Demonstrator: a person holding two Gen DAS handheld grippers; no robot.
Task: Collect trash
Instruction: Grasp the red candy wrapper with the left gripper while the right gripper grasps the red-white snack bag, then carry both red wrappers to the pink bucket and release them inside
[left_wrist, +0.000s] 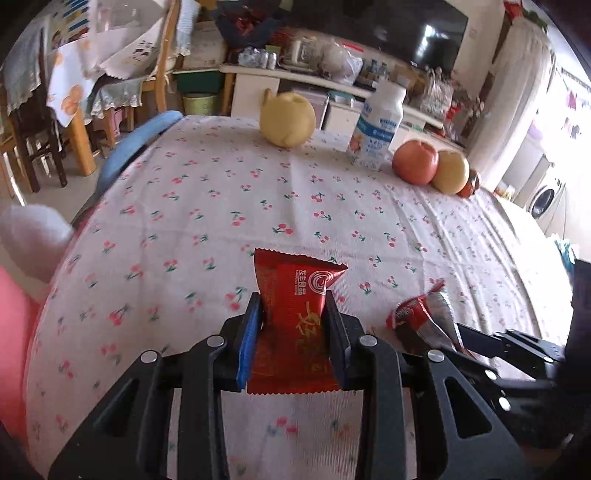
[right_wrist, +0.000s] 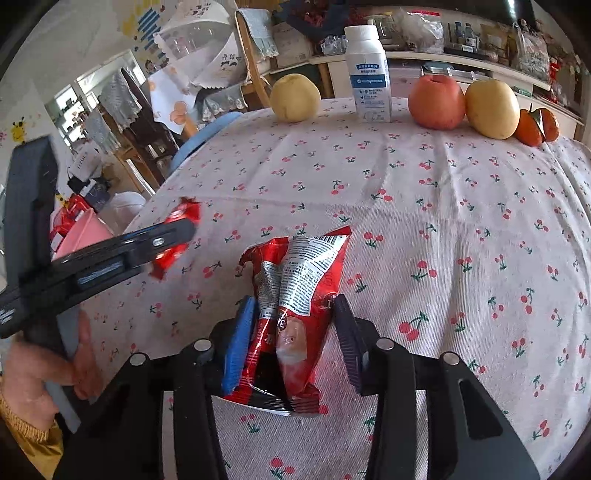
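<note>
A cherry-print tablecloth (left_wrist: 229, 206) covers the table in a cluttered living room. Nearest, the left gripper (left_wrist: 293, 310) is clamped on a red wrapper (left_wrist: 295, 295), and the right gripper (right_wrist: 295, 310) is clamped on a crumpled red-and-silver packet (right_wrist: 295, 280), both above the cloth. At the table's left edge is a pink bin (right_wrist: 83, 236) with red trash inside. Far across stand a pear (right_wrist: 295, 98), a white bottle (right_wrist: 369, 74), an apple (right_wrist: 436, 101), a second pear (right_wrist: 493, 109) and tangerines (right_wrist: 535, 127).
</note>
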